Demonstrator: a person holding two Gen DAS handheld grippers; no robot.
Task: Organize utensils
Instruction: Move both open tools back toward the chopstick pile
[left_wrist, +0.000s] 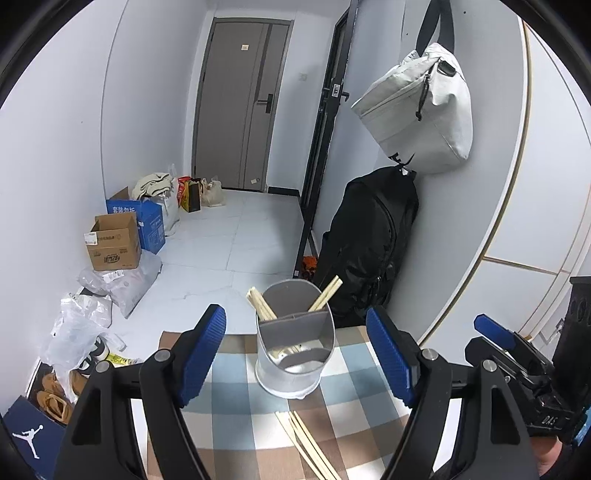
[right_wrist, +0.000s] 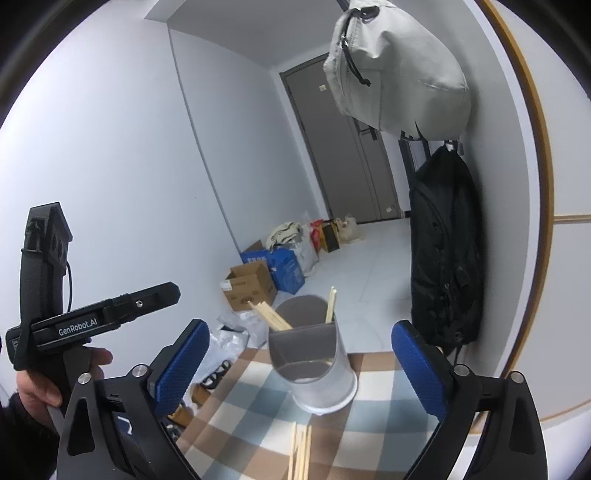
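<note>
Grippers (left_wrist: 295, 354) (right_wrist: 299, 369) (both wide) flank holder (left_wrist: 295, 354).

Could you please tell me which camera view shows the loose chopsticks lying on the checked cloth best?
The left wrist view: the loose chopsticks lie fanned out in front of the utensil holder, with more length visible. The right wrist view shows only a shorter bunch at its bottom edge.

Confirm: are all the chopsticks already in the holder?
No: a bundle of loose chopsticks lies on the checkered cloth in front of the holder, which has others standing in it.
</note>
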